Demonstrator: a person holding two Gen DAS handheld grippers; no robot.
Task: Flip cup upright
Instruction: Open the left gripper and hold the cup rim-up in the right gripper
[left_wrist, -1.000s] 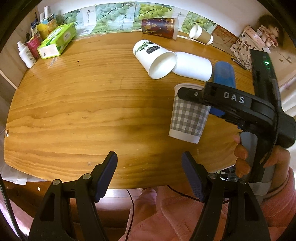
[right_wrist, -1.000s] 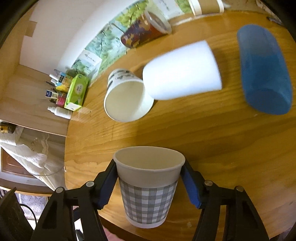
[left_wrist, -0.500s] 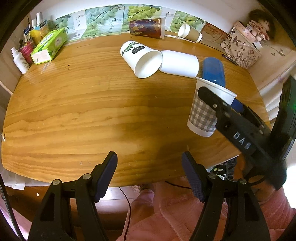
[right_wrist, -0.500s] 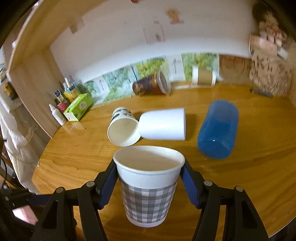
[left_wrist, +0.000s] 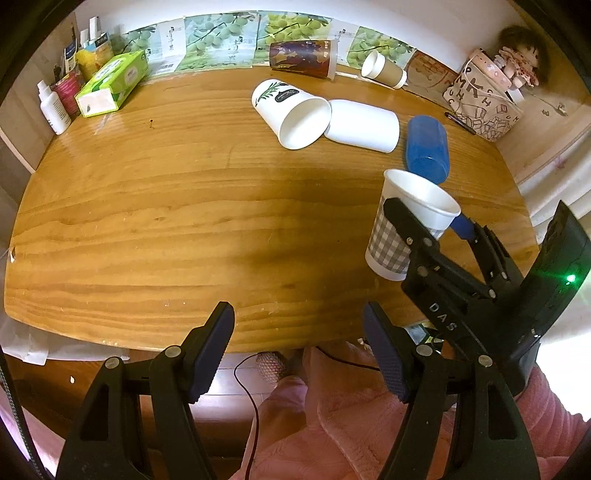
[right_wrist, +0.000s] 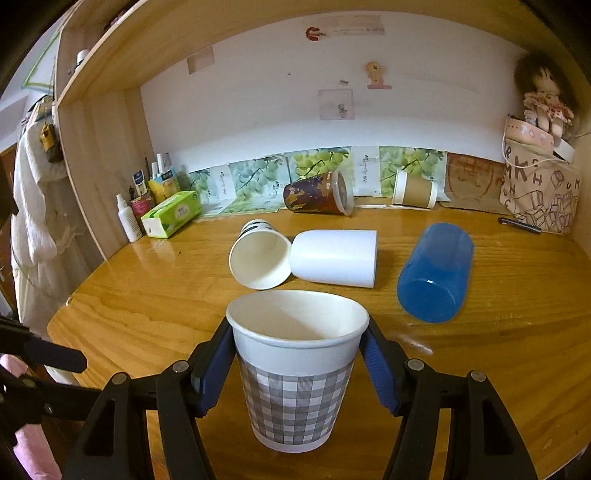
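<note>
A grey checked paper cup (right_wrist: 295, 373) stands mouth up, held between the blue pads of my right gripper (right_wrist: 297, 354), which is shut on it near the rim. In the left wrist view the same cup (left_wrist: 391, 243) is at the table's right front part, with the right gripper (left_wrist: 424, 229) around it. Whether its base touches the wooden table (left_wrist: 184, 221) I cannot tell. My left gripper (left_wrist: 299, 350) is open and empty over the table's front edge.
Lying on their sides behind the cup: a white leaf-print cup (right_wrist: 258, 258), a plain white cup (right_wrist: 336, 256), a blue tumbler (right_wrist: 436, 273), a dark printed cup (right_wrist: 317, 199), a brown-sleeved cup (right_wrist: 413, 192). A green tissue box (left_wrist: 110, 88) and bottles (left_wrist: 53, 107) stand at the back left. A bag with a doll (right_wrist: 539, 192) is at the back right.
My right gripper has swung the checked cup from a steep downward view to level, so the cup now stands upright. It moved toward the table's right front. The left gripper stayed open.
</note>
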